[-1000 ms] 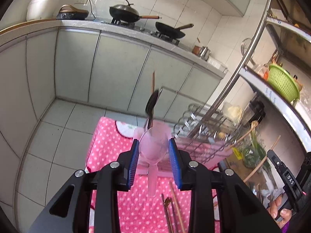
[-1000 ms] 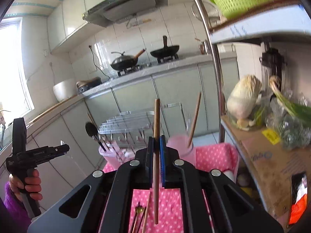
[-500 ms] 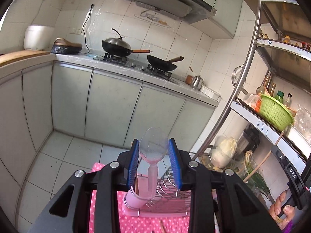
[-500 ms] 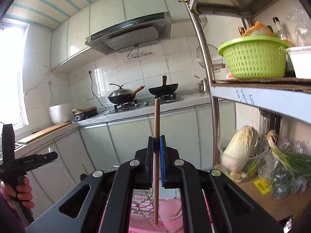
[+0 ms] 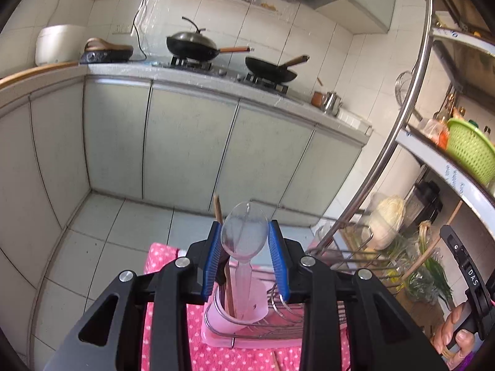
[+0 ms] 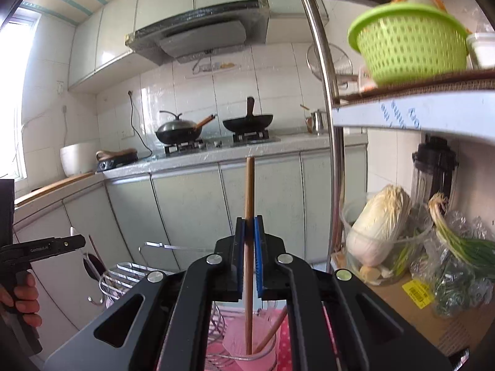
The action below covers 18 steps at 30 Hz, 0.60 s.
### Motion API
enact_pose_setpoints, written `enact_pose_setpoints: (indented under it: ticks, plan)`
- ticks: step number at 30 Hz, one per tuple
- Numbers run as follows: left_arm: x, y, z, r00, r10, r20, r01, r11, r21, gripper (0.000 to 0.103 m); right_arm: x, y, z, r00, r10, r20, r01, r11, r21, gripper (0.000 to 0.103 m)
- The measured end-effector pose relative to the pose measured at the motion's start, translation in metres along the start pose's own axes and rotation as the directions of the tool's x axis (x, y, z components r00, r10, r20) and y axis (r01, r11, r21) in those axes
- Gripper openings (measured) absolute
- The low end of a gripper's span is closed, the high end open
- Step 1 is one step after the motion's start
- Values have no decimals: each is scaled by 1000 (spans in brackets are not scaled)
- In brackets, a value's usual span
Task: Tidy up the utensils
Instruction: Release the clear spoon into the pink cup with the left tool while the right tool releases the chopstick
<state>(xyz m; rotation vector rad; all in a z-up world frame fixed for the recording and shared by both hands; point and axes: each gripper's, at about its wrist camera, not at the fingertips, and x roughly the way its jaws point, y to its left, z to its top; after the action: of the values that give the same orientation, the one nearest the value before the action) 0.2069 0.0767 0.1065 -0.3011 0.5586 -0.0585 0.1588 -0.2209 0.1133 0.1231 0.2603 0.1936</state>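
Observation:
My left gripper [image 5: 245,241] is shut on a clear plastic spoon [image 5: 244,232], bowl up, its handle reaching down into a pink utensil cup [image 5: 238,312] at the left end of a wire dish rack [image 5: 337,266]. A wooden chopstick [image 5: 218,211] stands in that cup. My right gripper [image 6: 250,247] is shut on a wooden chopstick [image 6: 249,191], held upright with its lower end inside a pink cup [image 6: 247,349]. Another chopstick [image 6: 272,330] leans in that cup. The left gripper also shows at the left of the right wrist view [image 6: 46,244].
The rack stands on a pink dotted cloth [image 5: 173,324]. A steel shelf post [image 6: 328,99] rises on the right, with a green basket [image 6: 411,40] above and cabbage [image 6: 377,225] and greens below. Counter with two pans [image 5: 191,46] behind.
Both grippers have come down over the pink cups after rising. The spoon handle and the held chopstick's lower end now sit inside the cups.

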Motion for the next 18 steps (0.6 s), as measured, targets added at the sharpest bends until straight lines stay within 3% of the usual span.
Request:
enact_pose_setpoints:
  ticks: [9,16,18]
  plan:
    - [28,4,-29,995,21,-95,-22,1000,-8,31,9,2,-34,993,13,-117,-14,1000,-5,6]
    - [18,9,-29,995,4,-95,-8,999,-41,33,12,0,-39,980,42,-196,-38,999,23,8]
    - [9,11,-28,997,2,-83,-6,999,-49,34,7,-1,-36,980,50,-191,-44,998,36,15]
